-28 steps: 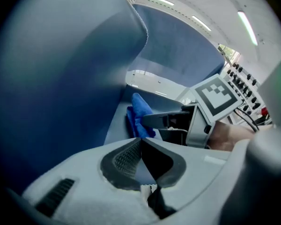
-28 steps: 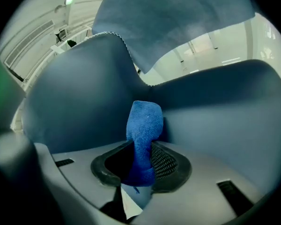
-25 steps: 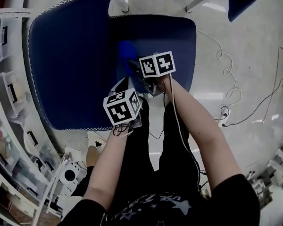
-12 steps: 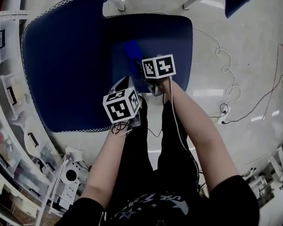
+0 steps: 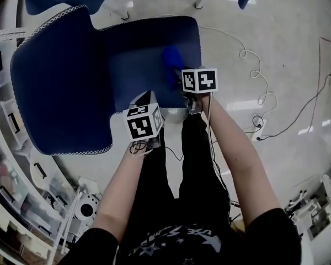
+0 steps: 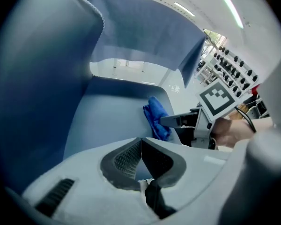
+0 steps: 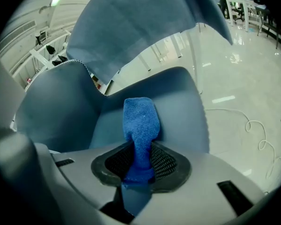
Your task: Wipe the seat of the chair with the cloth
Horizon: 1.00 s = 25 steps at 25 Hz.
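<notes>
At the right gripper (image 7: 139, 167): clamped on a blue cloth (image 7: 140, 118), ribbed pads pressing it from both sides. Sticks up out of the jaws as a narrow folded strip and leans forward over the chair seat (image 7: 180, 107). From the head view, lies on the right half of the seat, near its right edge. Seems to touch the upholstery, though cannot tell for sure.

At the left gripper (image 6: 141, 157): shut pad against pad, with nothing between. Hangs at the near edge of the seat, just beside the right gripper and a little nearer the person.

Further out: dark blue backrest (image 5: 55, 87) with pale stitched trim, to the left of the seat. Pale glossy floor (image 5: 287, 43) on the right, with a thin looping cable (image 5: 252, 64) across it. White shelving (image 5: 5, 59) along the left edge.
</notes>
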Each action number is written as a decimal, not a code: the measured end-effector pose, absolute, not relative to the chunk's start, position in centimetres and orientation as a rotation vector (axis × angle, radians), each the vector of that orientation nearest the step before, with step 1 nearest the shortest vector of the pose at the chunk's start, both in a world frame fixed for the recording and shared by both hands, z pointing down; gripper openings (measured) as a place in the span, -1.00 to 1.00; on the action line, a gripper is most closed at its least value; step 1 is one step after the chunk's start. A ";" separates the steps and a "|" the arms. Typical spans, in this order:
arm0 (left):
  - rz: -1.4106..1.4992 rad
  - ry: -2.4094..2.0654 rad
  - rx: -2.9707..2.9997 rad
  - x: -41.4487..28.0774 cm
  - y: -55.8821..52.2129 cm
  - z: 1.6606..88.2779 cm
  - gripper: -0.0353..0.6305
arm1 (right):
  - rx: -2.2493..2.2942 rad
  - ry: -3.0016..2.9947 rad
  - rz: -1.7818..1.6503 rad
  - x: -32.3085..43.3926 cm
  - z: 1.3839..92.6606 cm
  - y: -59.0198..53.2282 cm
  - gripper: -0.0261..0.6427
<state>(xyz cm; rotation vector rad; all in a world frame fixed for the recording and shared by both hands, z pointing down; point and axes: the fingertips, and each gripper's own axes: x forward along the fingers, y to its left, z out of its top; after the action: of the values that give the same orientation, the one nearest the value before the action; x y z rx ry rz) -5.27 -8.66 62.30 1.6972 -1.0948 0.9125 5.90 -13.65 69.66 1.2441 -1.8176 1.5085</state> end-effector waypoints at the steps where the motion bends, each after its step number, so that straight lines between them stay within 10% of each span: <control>1: 0.920 -1.088 1.706 -4.3 -8.5 62.3 -0.83 | 1.257 -1.811 1.515 7.1 69.7 -13.3 -0.60; 14: 0.915 -1.084 1.695 5.0 -4.4 63.1 -0.83 | 1.245 -1.807 1.583 17.1 69.5 -9.6 -0.60; 25: 0.838 -1.364 1.479 -5.2 -2.0 62.4 -0.83 | 1.022 -1.973 1.477 7.5 67.8 -11.3 -0.60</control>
<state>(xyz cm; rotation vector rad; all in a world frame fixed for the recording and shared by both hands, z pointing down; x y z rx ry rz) -5.17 -1.97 62.38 1.4789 -1.3643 0.8383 7.50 -11.25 67.80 1.0219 -1.9727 1.4766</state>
